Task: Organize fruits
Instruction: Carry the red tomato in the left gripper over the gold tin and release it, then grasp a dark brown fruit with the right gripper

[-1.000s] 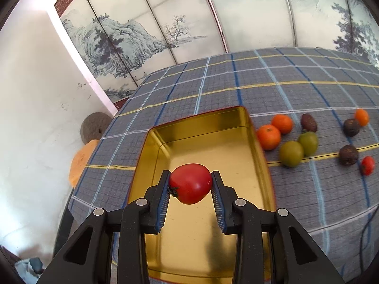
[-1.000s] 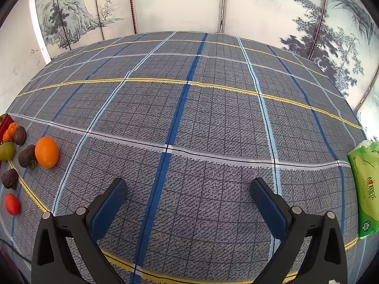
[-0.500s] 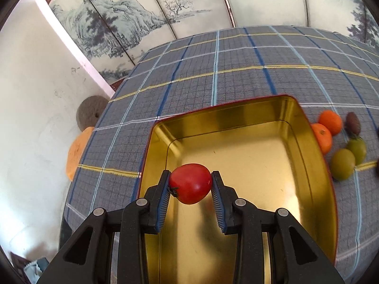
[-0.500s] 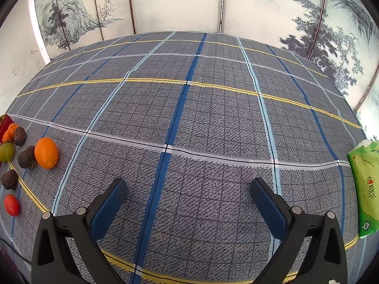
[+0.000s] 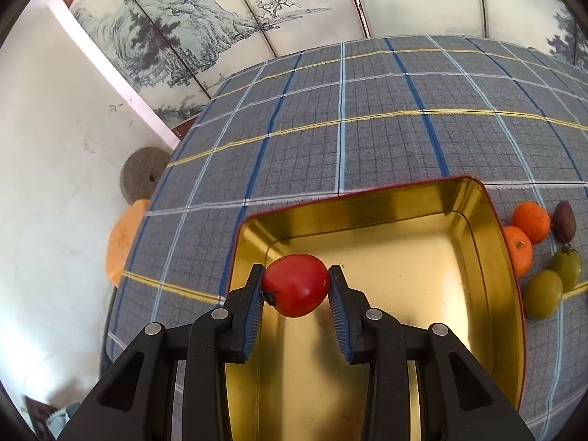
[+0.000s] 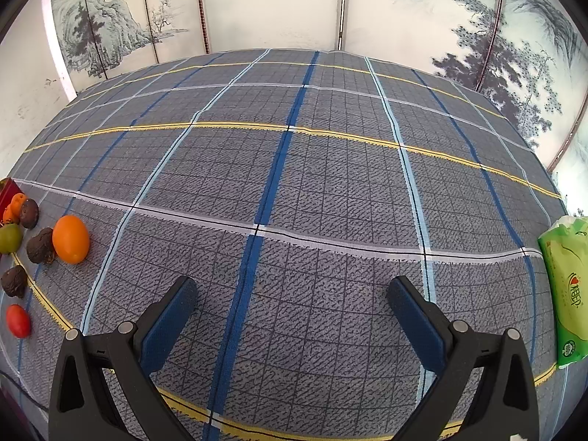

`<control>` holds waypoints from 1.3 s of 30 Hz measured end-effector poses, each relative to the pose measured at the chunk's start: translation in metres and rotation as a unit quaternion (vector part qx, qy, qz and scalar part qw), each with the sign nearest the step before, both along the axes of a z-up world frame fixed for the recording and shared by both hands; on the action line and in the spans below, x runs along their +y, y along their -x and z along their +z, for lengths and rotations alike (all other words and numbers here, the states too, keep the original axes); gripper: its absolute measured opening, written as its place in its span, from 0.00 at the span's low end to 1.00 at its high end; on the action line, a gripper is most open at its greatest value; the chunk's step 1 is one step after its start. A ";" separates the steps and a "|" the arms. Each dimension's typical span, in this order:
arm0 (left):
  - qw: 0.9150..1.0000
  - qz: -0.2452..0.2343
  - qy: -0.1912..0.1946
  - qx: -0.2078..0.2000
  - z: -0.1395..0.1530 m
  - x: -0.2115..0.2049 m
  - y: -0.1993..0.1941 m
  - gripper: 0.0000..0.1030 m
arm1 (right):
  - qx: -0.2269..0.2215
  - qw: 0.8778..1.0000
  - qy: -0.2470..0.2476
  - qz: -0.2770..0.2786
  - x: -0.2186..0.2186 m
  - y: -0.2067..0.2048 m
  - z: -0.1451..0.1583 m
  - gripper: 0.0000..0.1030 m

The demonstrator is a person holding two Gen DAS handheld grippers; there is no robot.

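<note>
Jaws of the left gripper (image 5: pixel 296 286) are clamping the red tomato (image 5: pixel 295 284), and over the last second they have been carrying it leftward, so the gold tin tray (image 5: pixel 474 198) is now filling the left wrist view beneath it. Release looks close. Across the worktop (image 6: pixel 330 183), the right gripper (image 6: pixel 292 307) is idling, jaws wide and empty, while oranges (image 5: pixel 531 221) and green fruits (image 5: pixel 543 294) are waiting just beside the tray.

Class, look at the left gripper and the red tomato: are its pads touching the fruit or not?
Touching. The left wrist view shows the left gripper with both blue pads pressed against opposite sides of the tomato, holding it above the gold tray.
</note>
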State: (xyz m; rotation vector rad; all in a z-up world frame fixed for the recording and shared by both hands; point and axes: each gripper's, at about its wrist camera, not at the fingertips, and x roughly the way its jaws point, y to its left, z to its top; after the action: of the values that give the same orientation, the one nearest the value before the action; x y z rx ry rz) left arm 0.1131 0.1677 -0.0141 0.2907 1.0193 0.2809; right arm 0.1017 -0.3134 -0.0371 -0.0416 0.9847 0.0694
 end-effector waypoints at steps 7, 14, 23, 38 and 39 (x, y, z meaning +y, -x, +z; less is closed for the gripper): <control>0.999 0.005 -0.029 -0.029 0.006 -0.001 0.002 0.73 | 0.000 1.000 0.000 0.000 0.000 0.000 0.000 1.00; 0.997 0.007 0.026 -0.075 0.027 -0.002 0.041 0.73 | -0.001 1.000 0.001 -0.008 -0.001 0.001 0.000 1.00; 0.985 -0.026 0.064 -0.156 0.049 -0.036 0.157 0.73 | -0.093 0.966 -0.120 0.211 0.106 0.068 0.084 0.94; 0.979 -0.035 0.140 -0.146 0.050 -0.046 0.207 0.73 | 0.043 0.940 -0.007 0.338 0.243 0.050 0.024 0.55; 0.978 -0.036 0.142 -0.146 0.050 -0.045 0.207 0.73 | 0.052 0.939 -0.004 0.340 0.245 0.048 0.019 0.52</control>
State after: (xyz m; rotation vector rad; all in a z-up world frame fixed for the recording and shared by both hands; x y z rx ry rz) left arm -0.0944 0.1225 0.0363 0.0237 0.7440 0.1047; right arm 0.0541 -0.0684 -0.0178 -0.3756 1.0396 0.7178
